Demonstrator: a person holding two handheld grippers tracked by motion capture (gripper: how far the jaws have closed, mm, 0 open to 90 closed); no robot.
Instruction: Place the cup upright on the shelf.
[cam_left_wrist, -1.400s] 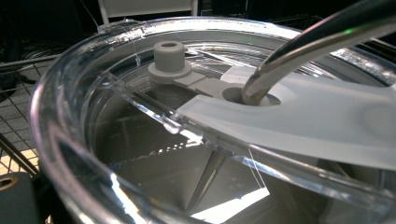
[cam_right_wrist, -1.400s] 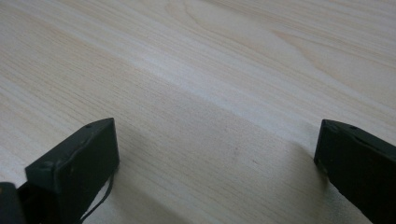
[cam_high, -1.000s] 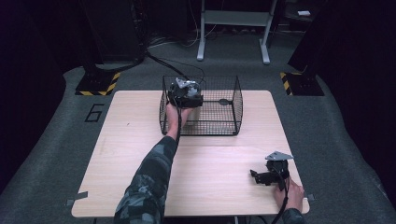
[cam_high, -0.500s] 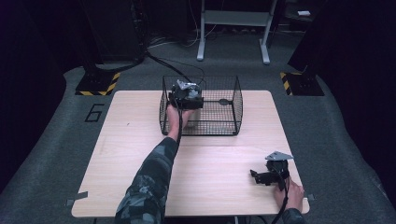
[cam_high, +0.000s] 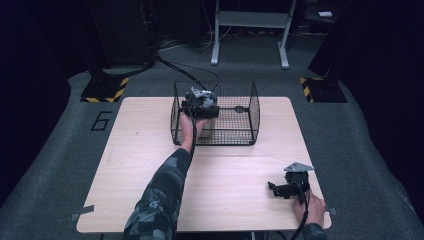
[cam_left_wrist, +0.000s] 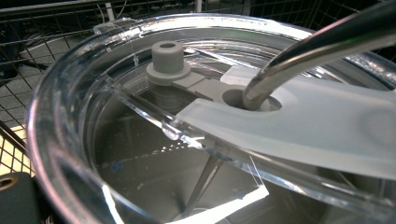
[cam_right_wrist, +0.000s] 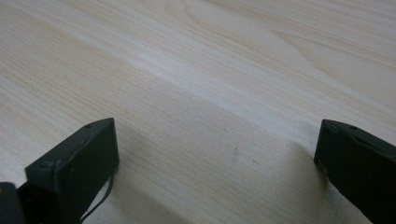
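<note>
A person reaches the left gripper (cam_high: 201, 102) into a black wire basket (cam_high: 250, 117) at the far side of a pale wooden counter (cam_high: 125, 150). Its view shows a clear plastic lidded cup (cam_left_wrist: 60, 116) with a metal straw (cam_left_wrist: 317, 51) inside the basket, very close; whether its jaws grip it cannot be told. The right gripper (cam_high: 287, 187) rests near the front right corner, jaws wide, empty. Moving the cup well likely means keeping it upright and clearing the basket rim. No label is readable on the cup; a "6" (cam_high: 101, 120) marks the floor.

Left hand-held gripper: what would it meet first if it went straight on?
Probably the clear lid with the metal straw, right before the left hand-held gripper in the wire basket; depth is unclear.
</note>
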